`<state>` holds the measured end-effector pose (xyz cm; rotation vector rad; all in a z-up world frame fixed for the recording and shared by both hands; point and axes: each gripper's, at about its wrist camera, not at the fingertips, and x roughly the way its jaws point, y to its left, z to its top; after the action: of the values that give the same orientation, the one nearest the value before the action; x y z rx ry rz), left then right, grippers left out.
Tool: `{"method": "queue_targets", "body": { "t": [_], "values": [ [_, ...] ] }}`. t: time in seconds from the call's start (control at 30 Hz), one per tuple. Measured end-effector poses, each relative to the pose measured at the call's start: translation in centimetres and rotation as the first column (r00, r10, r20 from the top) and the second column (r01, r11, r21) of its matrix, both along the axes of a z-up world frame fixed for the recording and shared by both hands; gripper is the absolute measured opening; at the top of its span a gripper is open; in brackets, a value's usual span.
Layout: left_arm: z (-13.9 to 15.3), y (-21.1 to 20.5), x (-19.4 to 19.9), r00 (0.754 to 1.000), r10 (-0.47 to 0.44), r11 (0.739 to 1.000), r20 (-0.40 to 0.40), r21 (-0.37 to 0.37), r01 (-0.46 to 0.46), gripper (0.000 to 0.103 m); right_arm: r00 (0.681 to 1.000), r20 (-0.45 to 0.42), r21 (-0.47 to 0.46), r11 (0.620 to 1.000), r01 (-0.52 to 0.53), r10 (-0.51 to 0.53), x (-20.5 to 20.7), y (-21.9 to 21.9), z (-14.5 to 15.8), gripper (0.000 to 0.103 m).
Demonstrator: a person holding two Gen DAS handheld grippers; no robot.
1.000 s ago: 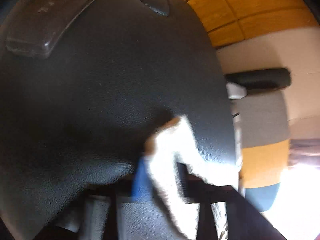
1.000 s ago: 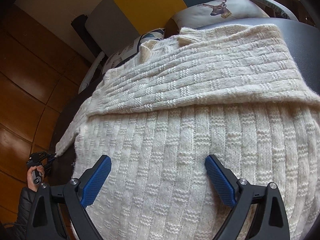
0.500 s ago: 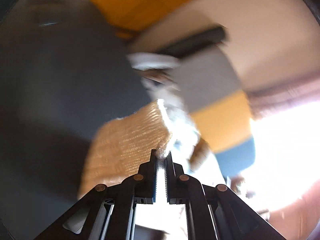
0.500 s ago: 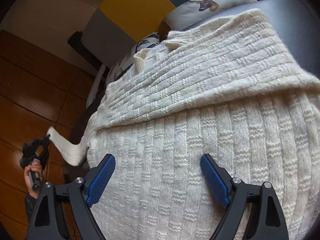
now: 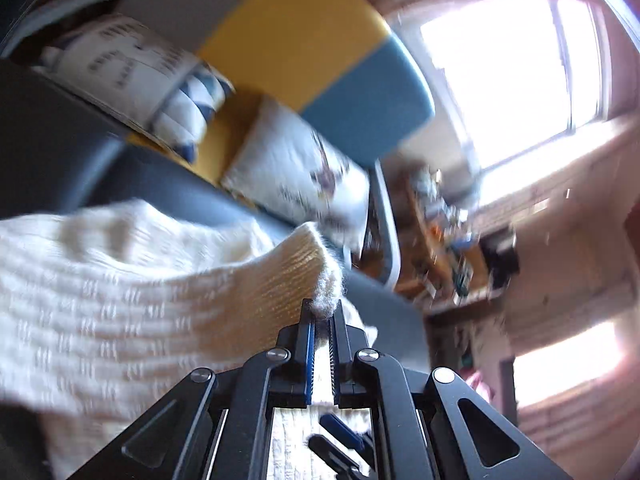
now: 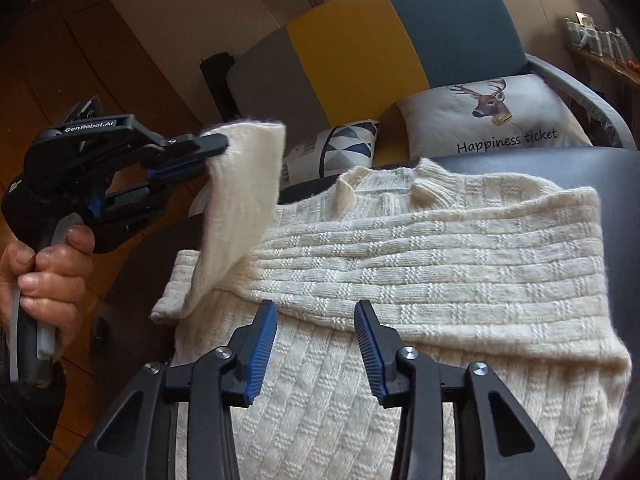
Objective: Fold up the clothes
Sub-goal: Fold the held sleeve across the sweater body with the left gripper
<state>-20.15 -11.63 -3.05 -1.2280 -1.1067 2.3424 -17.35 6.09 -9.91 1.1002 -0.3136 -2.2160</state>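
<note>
Knitwear fills both views: a cream, rib-and-block-patterned wool sweater (image 6: 420, 280) lies spread on a dark leather-like surface (image 6: 600, 172), its collar toward the striped grey, yellow and blue chair back (image 6: 360, 52), with one sleeve already laid across the chest. The left gripper (image 6: 208, 156), held in the person's left hand (image 6: 48, 272), has its jaws closed on the ribbed cuff of the other sleeve (image 5: 304, 268) and holds it raised above the sweater's edge, so the sleeve hangs in a slack arc down to the shoulder; lifting it clear like this probably lets the knit travel over the body without dragging or bunching. The right gripper (image 6: 316, 344) hovers low over the middle of the sweater with its jaws open and nothing between them, its blue pads (image 6: 262, 348) just above the lower edge of the folded sleeve, seemingly ready to pin the fabric while the other sleeve comes across. Compared with half a second ago, the cuff has risen from low beside the garment's side to well above it, the right gripper's jaws have narrowed somewhat, and the left camera now faces the white printed cushions (image 5: 296, 168) and a bright window (image 5: 500, 80), blurred by motion.
</note>
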Motion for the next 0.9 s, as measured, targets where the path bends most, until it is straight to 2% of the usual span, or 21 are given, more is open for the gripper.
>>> {"method": "queue_targets", "body": {
  "t": [0.07,0.13,0.23,0.33,0.43,0.47,0.53,0.6,0.7,0.83,0.9],
  "values": [
    [-0.9,2.5,0.0,0.998,-0.058,0.998,0.036,-0.034,0.059,0.006,0.999,0.033,0.007,1.000,0.018,-0.018,-0.8,0.1,-0.9,0.041],
    [-3.3,4.0,-0.4,0.992,-0.099,0.993,0.078,-0.057,0.103,0.006,0.998,0.060,0.022,0.999,0.035,-0.036,-1.4,0.3,-1.6,0.041],
    [-6.9,5.3,-1.8,0.980,-0.140,0.986,0.145,-0.075,0.152,0.006,0.994,0.096,0.025,0.998,0.050,-0.052,-2.1,0.8,-2.5,0.041],
    [-9.3,6.0,-1.2,0.972,-0.151,0.982,0.178,-0.084,0.168,0.006,0.990,0.125,0.014,0.998,0.064,-0.065,-2.5,1.3,-3.1,0.041],
    [-10.1,5.4,-1.2,0.972,-0.147,0.989,0.185,0.000,0.149,0.010,0.989,0.133,-0.028,0.997,0.073,-0.069,-2.5,1.6,-3.2,0.041],
    [-9.7,4.9,-0.9,0.975,-0.147,0.989,0.169,0.036,0.143,0.015,0.988,0.133,-0.053,0.995,0.079,-0.071,-2.5,1.6,-3.1,0.039],
    [-8.7,3.9,-0.1,0.981,-0.143,0.986,0.133,0.110,0.129,0.034,0.985,0.153,-0.097,0.991,0.090,-0.075,-2.7,1.5,-3.0,0.037],
    [-7.2,2.4,0.9,0.988,-0.125,0.977,0.088,0.183,0.108,0.038,0.980,0.180,-0.125,0.987,0.105,-0.082,-3.2,1.2,-3.2,0.037],
    [-5.8,-0.5,4.0,0.997,-0.059,0.966,0.047,0.254,0.045,0.039,0.949,0.290,-0.148,0.973,0.175,-0.126,-4.2,1.2,-4.7,0.037],
    [-6.6,-4.8,10.0,0.997,0.053,0.944,0.051,0.322,-0.067,0.040,0.923,0.354,-0.288,0.921,0.262,-0.152,-4.4,2.0,-6.0,0.034],
    [-7.9,-6.9,12.9,0.991,0.115,0.922,0.068,0.365,-0.132,0.042,0.912,0.383,-0.342,0.895,0.288,-0.146,-4.7,1.9,-6.6,0.034]
  ]
}}
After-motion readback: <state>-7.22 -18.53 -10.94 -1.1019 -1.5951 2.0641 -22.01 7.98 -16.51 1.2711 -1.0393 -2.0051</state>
